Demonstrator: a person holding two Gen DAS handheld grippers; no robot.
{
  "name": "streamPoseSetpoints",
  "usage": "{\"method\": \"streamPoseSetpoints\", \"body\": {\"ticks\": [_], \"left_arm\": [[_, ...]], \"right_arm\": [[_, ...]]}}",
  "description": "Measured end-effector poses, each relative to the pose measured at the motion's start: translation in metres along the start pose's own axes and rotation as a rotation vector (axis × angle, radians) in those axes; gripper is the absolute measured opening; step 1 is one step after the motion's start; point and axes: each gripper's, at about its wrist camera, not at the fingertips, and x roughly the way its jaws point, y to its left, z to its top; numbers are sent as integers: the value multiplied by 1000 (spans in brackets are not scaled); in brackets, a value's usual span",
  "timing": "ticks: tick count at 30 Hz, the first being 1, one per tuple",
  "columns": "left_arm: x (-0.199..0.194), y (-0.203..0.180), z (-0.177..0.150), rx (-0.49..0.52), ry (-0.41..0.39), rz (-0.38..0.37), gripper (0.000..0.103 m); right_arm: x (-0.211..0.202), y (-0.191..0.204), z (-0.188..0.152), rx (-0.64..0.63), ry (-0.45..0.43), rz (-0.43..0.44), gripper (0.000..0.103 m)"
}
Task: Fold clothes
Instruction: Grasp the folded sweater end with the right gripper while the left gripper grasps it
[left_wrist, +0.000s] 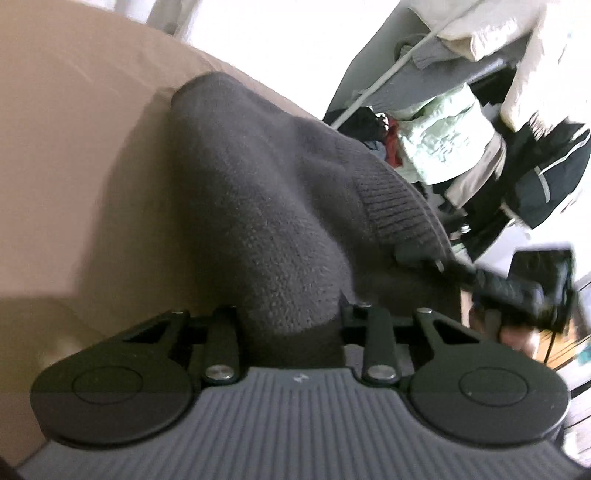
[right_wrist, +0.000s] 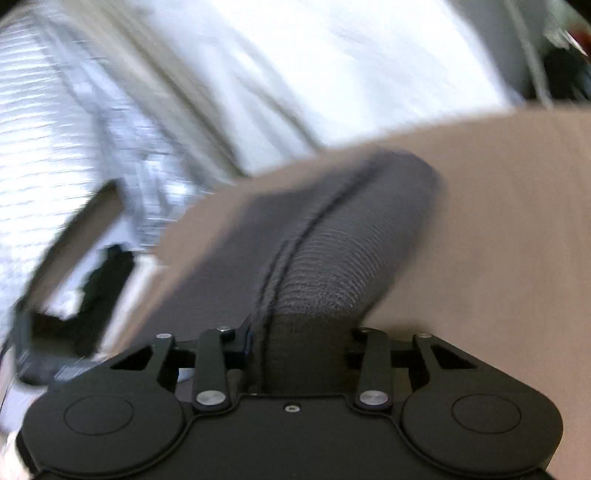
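Note:
A dark grey knit sweater (left_wrist: 258, 192) hangs over a tan surface (left_wrist: 74, 147). In the left wrist view its bunched fabric fills the gap of my left gripper (left_wrist: 291, 325), which is shut on it with the fingertips hidden by the knit. The ribbed hem (left_wrist: 399, 206) runs right toward my right gripper (left_wrist: 517, 291), blurred and held by a hand. From the right wrist camera, my right gripper (right_wrist: 303, 347) is shut on the ribbed edge of the sweater (right_wrist: 332, 251), which stretches away over the tan surface (right_wrist: 498, 221).
A rack of hanging clothes (left_wrist: 461, 122), with pale, green and dark garments, stands beyond the tan surface's right edge. In the right wrist view a bright window with blinds (right_wrist: 44, 122) lies behind, and a blurred dark device (right_wrist: 74, 295) sits at the left.

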Motion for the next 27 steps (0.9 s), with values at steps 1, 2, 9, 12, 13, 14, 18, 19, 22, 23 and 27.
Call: {"method": "streamPoseSetpoints", "body": {"ticks": [1,2,9,12,13,14,18,19,22,23,27], "left_arm": [[-14,-9,4,21,-10,-23,30],[-31,-18,6,44,-17,-32,30],[-49,17,-26,-94,230,190,41],[-35,46,-30,-192,289,234,51],[-36,50,-25,-209,282,222,51],[-38,53,-20,-224,273,210,51],[-44,55,0,-136,193,226,64],[-43,58,2,-116,181,237,68],[-22,70,3,-125,202,256,86],[-12,72,4,-138,217,251,92],[5,56,13,4,202,234,47]], "right_arm": [[0,0,-6,34,28,-14,43],[0,0,-11,67,57,-29,43],[2,-1,-52,302,256,-130,62],[-1,-6,-57,394,276,-118,65],[-3,-10,-52,414,246,-87,67],[-6,-11,-46,398,206,-70,70],[6,-25,-36,352,172,-24,87],[16,-30,-35,360,190,-18,88],[48,-38,-38,366,218,3,89],[59,-37,-37,357,215,14,89],[70,4,-38,92,138,-46,66]]}}
